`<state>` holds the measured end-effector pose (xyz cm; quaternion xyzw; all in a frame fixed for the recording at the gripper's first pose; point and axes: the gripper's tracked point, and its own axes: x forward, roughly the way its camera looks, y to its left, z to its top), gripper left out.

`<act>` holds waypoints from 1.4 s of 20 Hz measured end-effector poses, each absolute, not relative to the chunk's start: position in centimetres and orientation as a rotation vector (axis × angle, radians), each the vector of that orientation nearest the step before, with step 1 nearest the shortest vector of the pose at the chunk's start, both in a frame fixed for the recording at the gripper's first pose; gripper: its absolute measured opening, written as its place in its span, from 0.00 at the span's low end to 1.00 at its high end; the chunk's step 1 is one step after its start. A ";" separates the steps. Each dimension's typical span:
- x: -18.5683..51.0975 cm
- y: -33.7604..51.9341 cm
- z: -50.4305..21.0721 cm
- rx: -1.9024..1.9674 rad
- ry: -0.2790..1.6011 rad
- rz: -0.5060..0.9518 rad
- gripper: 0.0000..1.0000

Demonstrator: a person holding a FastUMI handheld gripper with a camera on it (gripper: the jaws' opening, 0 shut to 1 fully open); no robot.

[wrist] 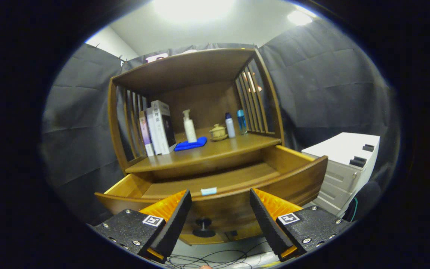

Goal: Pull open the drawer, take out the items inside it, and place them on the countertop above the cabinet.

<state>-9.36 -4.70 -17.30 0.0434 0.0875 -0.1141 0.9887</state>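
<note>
Wooden cabinet (196, 123) ahead; hand-held gripper (220, 213) spread before pulled-out drawer (274, 186).

Your drawer (237, 186) stands pulled well out of the wooden cabinet (196, 123), its curved front toward you and a dark round knob (203, 227) low on that front. Inside, you see a bare wooden floor with one small, pale blue flat item (208, 191) lying just behind the front wall, near its middle. The countertop (207, 153) sits directly above the drawer. Your gripper (220, 213) hangs before the drawer front, fingers spread wide, holding nothing.
</note>
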 end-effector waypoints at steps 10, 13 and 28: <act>-1.4 -4.2 -10.8 -0.001 0.241 -0.254 0.96; 0.7 -4.4 -12.6 -0.033 0.351 -0.281 0.96; 3.6 -3.9 -26.8 0.005 0.952 -0.305 0.97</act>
